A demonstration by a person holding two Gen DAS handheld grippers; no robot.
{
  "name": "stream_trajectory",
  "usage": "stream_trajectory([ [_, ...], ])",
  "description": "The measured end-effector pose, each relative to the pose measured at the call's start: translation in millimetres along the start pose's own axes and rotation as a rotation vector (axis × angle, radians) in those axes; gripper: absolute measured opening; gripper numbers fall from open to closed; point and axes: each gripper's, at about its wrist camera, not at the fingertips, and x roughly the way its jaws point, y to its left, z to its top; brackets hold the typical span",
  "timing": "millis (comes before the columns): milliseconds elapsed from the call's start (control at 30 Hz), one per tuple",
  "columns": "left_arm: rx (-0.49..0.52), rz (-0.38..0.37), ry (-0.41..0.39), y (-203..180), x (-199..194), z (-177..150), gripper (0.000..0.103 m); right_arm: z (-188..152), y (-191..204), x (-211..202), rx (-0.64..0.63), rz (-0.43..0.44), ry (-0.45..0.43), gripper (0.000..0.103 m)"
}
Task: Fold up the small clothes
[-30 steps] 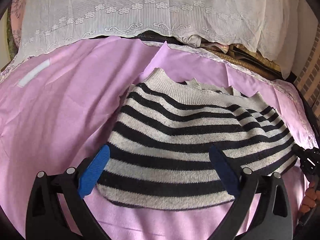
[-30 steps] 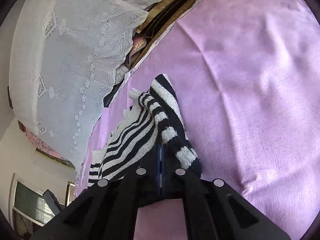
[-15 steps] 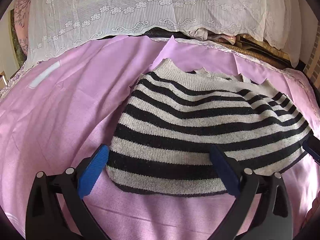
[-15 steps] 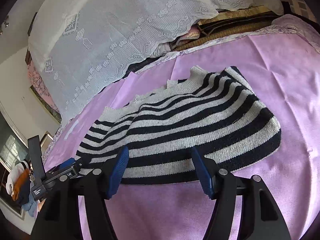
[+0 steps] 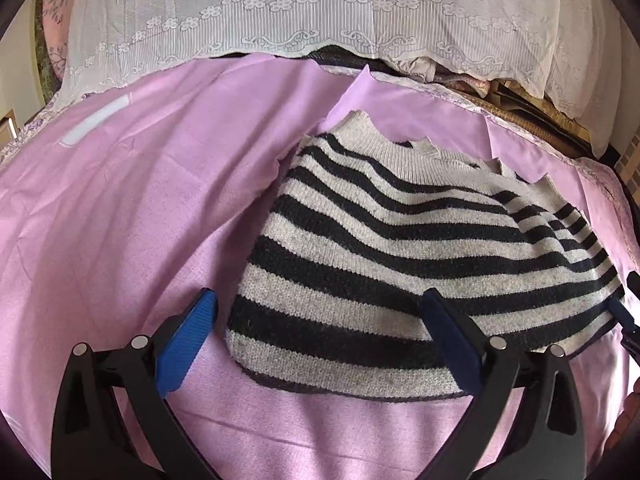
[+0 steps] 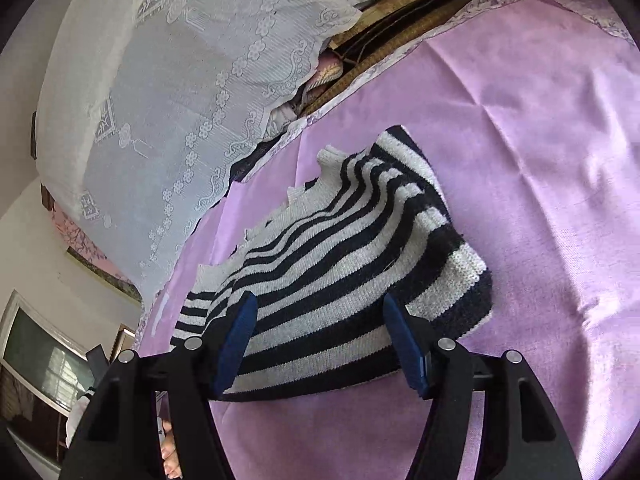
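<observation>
A small black-and-grey striped knit sweater [image 5: 420, 256] lies folded on the pink sheet [image 5: 140, 220]; it also shows in the right wrist view [image 6: 336, 264]. My left gripper [image 5: 320, 320] is open and empty, just above the sweater's near edge, its blue pads [image 5: 188, 336] spread to either side. My right gripper [image 6: 320, 328] is open and empty too, hovering over the sweater's near hem. The right gripper's tip [image 5: 624, 312] shows at the right edge of the left wrist view.
A white lace cover [image 5: 320, 12] drapes over a stack of bedding at the back of the pink sheet. Folded dark mats [image 6: 400, 28] lie under it. A window and wall [image 6: 40, 360] show at the left of the right wrist view.
My right gripper let go of the sweater's corner and opened, then tilted. The sweater now lies flat on the sheet. My left gripper stayed open and shifted slightly.
</observation>
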Motion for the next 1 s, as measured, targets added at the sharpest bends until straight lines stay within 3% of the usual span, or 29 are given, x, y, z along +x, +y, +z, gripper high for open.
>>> stream_trajectory([
  [100, 0.026, -0.02, -0.08, -7.4, -18.9, 2.9, 0.099, -4.1, 14.6, -8.0, -0.045, 0.067, -0.031, 0.068],
  [167, 0.041, -0.044, -0.1, -13.0, -24.8, 2.2, 0.099, -9.4, 30.5, -3.8, -0.099, 0.112, -0.007, 0.069],
  [267, 0.076, -0.077, -0.06, -21.5, -17.4, 0.3, 0.099, -20.2, 49.6, 10.1, -0.2, 0.084, 0.049, 0.072],
  [333, 0.107, -0.044, 0.015, -26.0, 1.8, -2.2, 0.099, -24.2, 49.9, 22.7, -0.214, 0.043, 0.1, 0.073],
  [400, 0.117, -0.041, 0.069, -27.0, 16.1, -5.2, 0.099, -22.1, 37.4, 33.4, -0.174, -0.027, 0.14, 0.072],
  [500, 0.112, -0.039, 0.051, -26.3, 12.8, -5.4, 0.099, -12.8, 14.4, 28.3, -0.026, 0.055, 0.144, 0.071],
  [600, 0.122, -0.019, -0.004, -31.0, -0.9, -6.4, 0.099, -1.6, 0.1, 5.4, 0.062, 0.082, 0.05, 0.072],
  [700, 0.121, -0.111, -0.062, -40.8, -20.9, 2.1, 0.099, 15.3, -11.6, -5.1, 0.15, 0.192, -0.025, 0.072],
  [800, 0.106, -0.194, -0.035, -58.6, -19.0, 14.1, 0.099, 29.2, -18.1, 6.7, 0.223, 0.296, -0.03, 0.072],
  [833, 0.108, -0.2, -0.018, -64.6, -13.7, 15.7, 0.099, 32.0, -18.7, 13.5, 0.217, 0.293, -0.017, 0.072],
  [900, 0.124, -0.172, 0.017, -74.0, 3.7, 13.7, 0.099, 34.4, -23.3, 25.8, 0.192, 0.207, -0.002, 0.072],
  [933, 0.14, -0.13, 0.038, -75.7, 15.9, 9.9, 0.099, 35.5, -28.0, 28.4, 0.18, 0.136, -0.014, 0.066],
  [1000, 0.189, -0.089, 0.05, -77.5, 30.8, 0.4, 0.099, 39.6, -37.1, 26.8, 0.165, 0.09, -0.037, 0.059],
])
